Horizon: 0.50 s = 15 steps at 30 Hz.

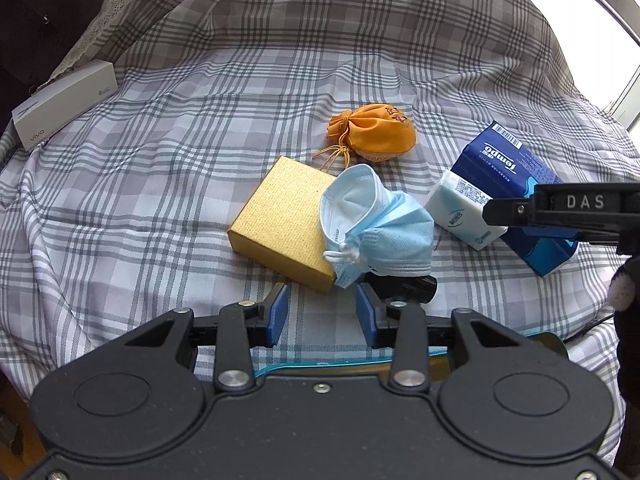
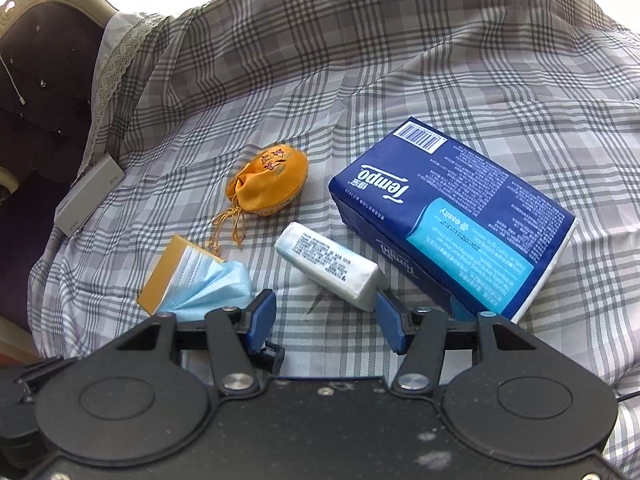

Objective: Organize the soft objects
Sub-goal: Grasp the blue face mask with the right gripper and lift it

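the face mask (image 1: pixel 376 224) covers the near right corner of the yellow box (image 1: pixel 280 220) in my left view, and a black object (image 1: pixel 404 286) shows only partly from under the mask, so i cannot tell what it is. my right hand-held gripper (image 1: pixel 560 208) enters that view from the right edge, cut off, and hides part of the blue tissue pack (image 1: pixel 516 164). in my right view the mask (image 2: pixel 208 284) hides most of the box (image 2: pixel 160 276). the fine print on the small white tissue packet (image 2: pixel 328 266) is too small to read.

free: plaid bedspread (image 1: pixel 140 208) left | blocked: yellow box (image 1: pixel 280 224), mask (image 1: pixel 376 224) ahead
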Each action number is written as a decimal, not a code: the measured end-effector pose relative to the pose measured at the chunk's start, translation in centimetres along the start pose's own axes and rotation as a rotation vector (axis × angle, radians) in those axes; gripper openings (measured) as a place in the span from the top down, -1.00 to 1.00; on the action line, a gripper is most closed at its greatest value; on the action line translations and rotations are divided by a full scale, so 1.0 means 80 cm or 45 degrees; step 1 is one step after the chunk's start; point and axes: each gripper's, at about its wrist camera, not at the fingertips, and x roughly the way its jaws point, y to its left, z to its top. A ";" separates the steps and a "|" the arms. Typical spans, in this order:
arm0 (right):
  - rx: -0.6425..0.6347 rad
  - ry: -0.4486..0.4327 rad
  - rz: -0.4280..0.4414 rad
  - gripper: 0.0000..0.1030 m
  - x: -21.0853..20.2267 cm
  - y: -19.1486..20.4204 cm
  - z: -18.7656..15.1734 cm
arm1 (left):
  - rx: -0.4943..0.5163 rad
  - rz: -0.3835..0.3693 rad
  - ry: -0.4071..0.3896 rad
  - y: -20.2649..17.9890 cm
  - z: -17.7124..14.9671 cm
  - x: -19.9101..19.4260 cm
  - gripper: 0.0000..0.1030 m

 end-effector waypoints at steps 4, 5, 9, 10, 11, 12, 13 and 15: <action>-0.002 0.011 0.018 -0.07 0.006 0.009 0.012 | -0.010 0.007 -0.011 0.007 -0.001 -0.003 0.23; -0.008 0.019 0.029 -0.07 0.007 0.014 0.012 | -0.011 0.008 -0.013 0.009 -0.002 -0.003 0.23; -0.030 0.078 0.130 -0.07 0.013 0.039 0.004 | -0.024 0.002 -0.011 0.016 -0.003 -0.003 0.23; -0.031 0.088 0.149 -0.07 0.015 0.044 0.004 | -0.029 0.003 -0.010 0.019 -0.004 -0.003 0.23; -0.033 0.097 0.166 -0.07 0.019 0.051 0.003 | -0.034 0.002 -0.010 0.021 -0.005 -0.004 0.23; -0.041 0.106 0.182 -0.08 0.022 0.058 0.002 | -0.037 0.001 -0.009 0.023 -0.006 -0.004 0.23; -0.053 0.110 0.193 -0.12 0.025 0.065 0.001 | -0.043 0.000 -0.009 0.026 -0.008 -0.005 0.23; -0.067 0.117 0.203 -0.20 0.034 0.077 0.000 | -0.049 0.001 -0.010 0.030 -0.010 -0.007 0.23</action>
